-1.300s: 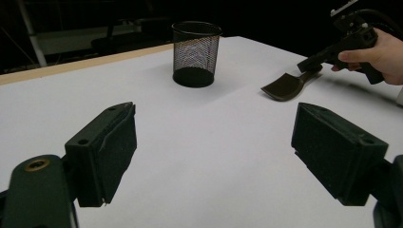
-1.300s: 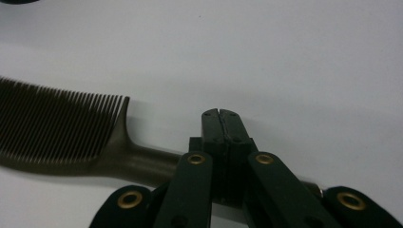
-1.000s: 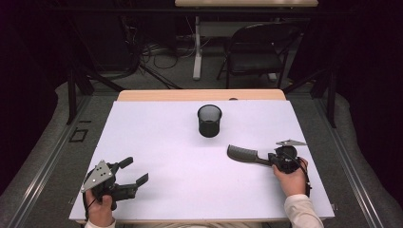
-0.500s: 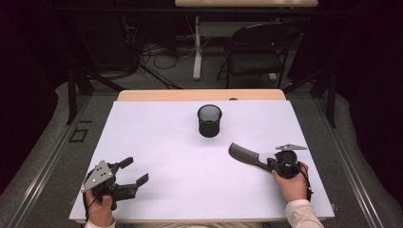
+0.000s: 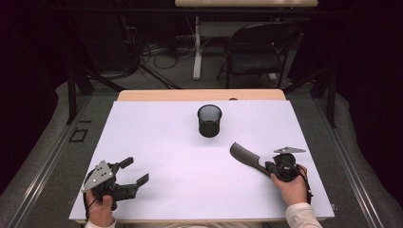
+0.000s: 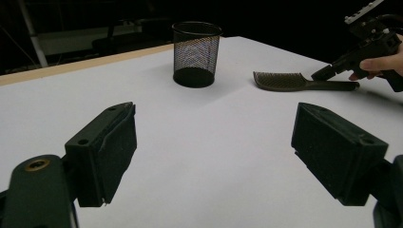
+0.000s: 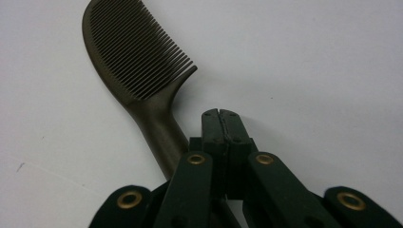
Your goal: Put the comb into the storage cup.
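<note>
Dim room behind the table (image 5: 157,142): black folding chair (image 5: 259,52), a white post leg of another desk, loose cables on grey floor (image 5: 161,76), dark frame struts either side. White sheet covers the table top, with a bare wood strip along the far edge. Surface is plain, matte, a few tiny specks near the brush.

Black mesh cup (image 5: 209,120) stands upright in the far middle of the table; it serves as landmark. Dark hairbrush (image 5: 244,155) lies flat on the sheet, nearer the person than the cup and to its right, bristled head pointing toward the cup, handle toward the right hand.

Right gripper (image 5: 280,167) sits at the brush handle end, near-right of the cup; in the right gripper view (image 7: 221,118) its fingers are pressed together with nothing between them, and the brush handle runs just beside and under them, not gripped.

Left gripper (image 5: 130,172) rests near-left of the cup, well apart from it; fingers (image 6: 102,152) spread wide, nothing between.
</note>
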The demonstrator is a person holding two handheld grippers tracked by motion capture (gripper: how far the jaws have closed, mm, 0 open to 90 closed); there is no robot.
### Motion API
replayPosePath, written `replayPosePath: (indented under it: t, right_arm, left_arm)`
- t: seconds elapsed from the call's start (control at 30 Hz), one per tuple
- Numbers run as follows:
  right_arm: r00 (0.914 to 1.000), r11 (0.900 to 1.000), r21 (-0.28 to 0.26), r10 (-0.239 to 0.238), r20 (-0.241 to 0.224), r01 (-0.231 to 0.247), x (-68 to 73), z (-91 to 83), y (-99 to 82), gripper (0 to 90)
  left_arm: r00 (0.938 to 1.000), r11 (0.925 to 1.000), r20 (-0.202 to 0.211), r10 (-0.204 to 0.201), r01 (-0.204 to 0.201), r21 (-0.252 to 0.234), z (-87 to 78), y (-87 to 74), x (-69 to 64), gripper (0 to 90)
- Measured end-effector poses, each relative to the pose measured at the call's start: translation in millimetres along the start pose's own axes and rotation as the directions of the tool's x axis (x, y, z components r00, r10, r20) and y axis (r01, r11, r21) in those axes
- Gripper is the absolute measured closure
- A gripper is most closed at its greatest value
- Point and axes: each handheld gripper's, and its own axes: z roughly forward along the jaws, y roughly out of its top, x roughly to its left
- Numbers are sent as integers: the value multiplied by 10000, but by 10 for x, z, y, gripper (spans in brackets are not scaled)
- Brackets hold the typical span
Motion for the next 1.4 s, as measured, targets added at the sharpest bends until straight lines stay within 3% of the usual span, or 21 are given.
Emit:
replayPosePath:
  t: [0.5, 1.07, 1.4]
  right_arm:
    - [9996, 9997, 167, -201, -180, 204, 77, -32, -43, 900]
    - [9993, 9998, 15, -190, -311, 190, 50, -56, -57, 900]
    - [9988, 9992, -380, -164, -467, 146, -2, -116, -33, 810]
  left_arm:
    - [10000, 10000, -47, -47, 47, -3, 2, -2, 2, 156]
    - [10000, 10000, 11, 2, -2, 2, 11, -1, -3, 156]
    - [10000, 10000, 20, 11, -11, 13, 14, -1, -3, 156]
